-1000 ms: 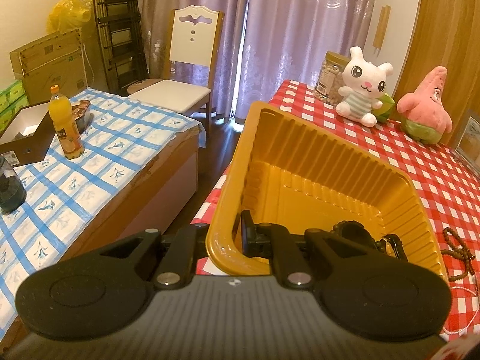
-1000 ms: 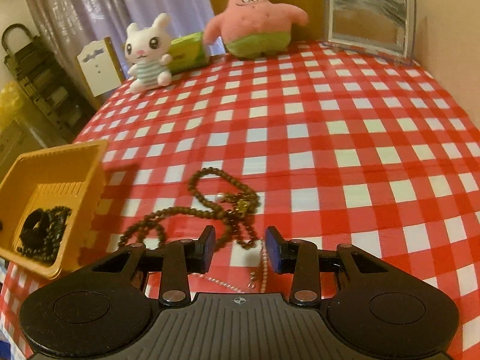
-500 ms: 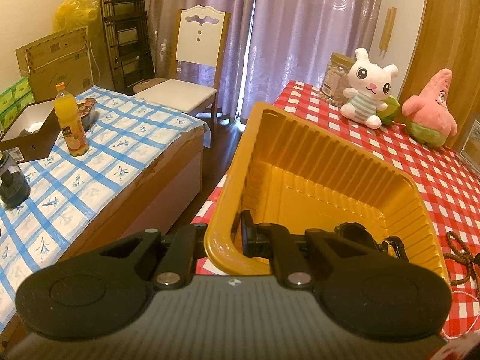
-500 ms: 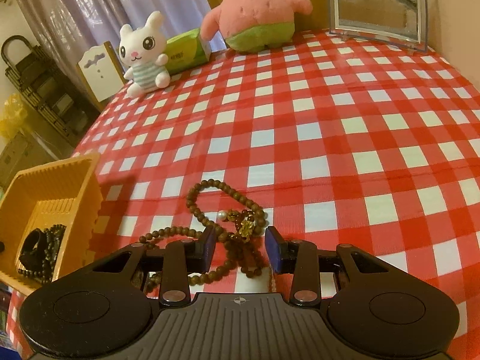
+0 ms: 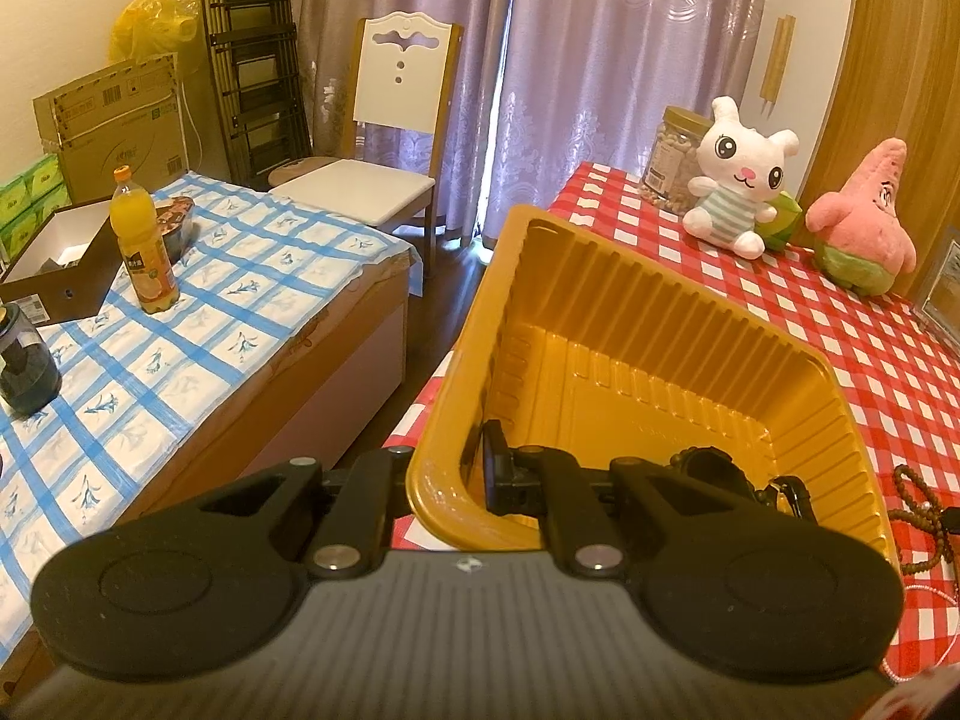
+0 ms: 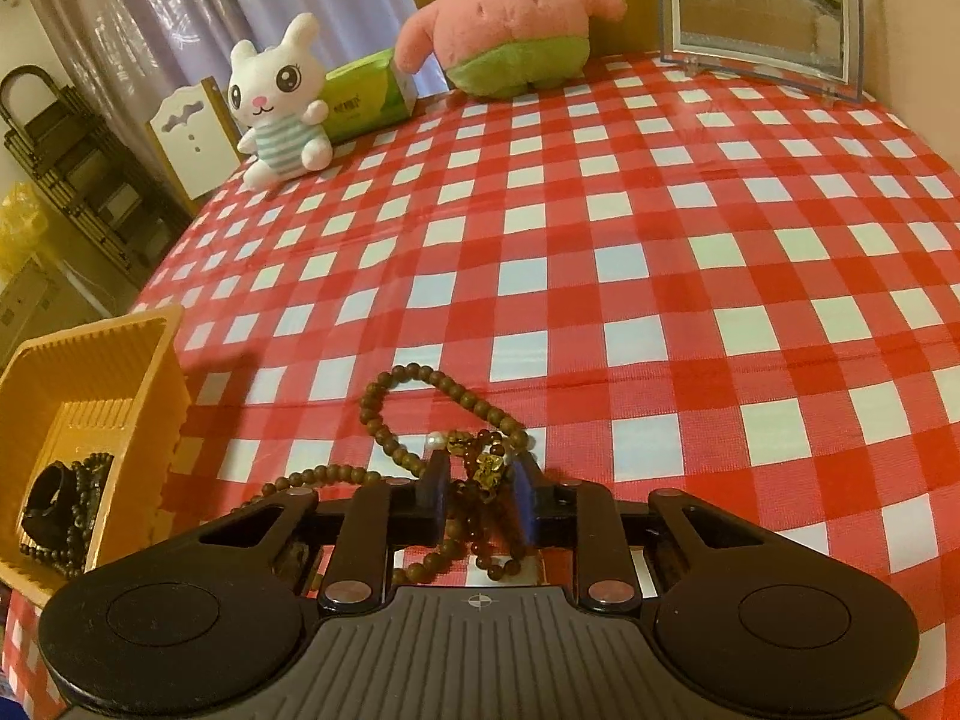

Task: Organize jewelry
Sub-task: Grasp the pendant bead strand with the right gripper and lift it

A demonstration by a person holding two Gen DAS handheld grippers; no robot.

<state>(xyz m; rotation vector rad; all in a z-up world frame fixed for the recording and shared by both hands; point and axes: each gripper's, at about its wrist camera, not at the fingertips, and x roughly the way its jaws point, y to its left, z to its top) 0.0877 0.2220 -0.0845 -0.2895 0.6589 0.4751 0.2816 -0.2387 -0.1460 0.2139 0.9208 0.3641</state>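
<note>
A yellow plastic tray (image 5: 654, 324) stands at the left edge of the red checked table; it also shows in the right wrist view (image 6: 156, 360). My left gripper (image 5: 447, 471) is shut on the tray's near rim. Dark bracelets (image 6: 60, 498) lie in the tray. A brown bead necklace (image 6: 384, 408) with a gold charm lies on the cloth. My right gripper (image 6: 480, 486) is low over it, its jaws closed in around the bunched beads and charm. The necklace's end also shows in the left wrist view (image 5: 918, 510).
A white bunny plush (image 6: 279, 102), a green box (image 6: 366, 93), a pink starfish plush (image 6: 510, 18) and a picture frame (image 6: 762, 12) stand at the table's far side. A jar (image 5: 675, 156) stands behind the bunny. A side table with a juice bottle (image 5: 144, 252) is left.
My right gripper moved forward and down over the brown necklace and its jaws closed in on the beads. My left gripper kept hold of the tray rim.
</note>
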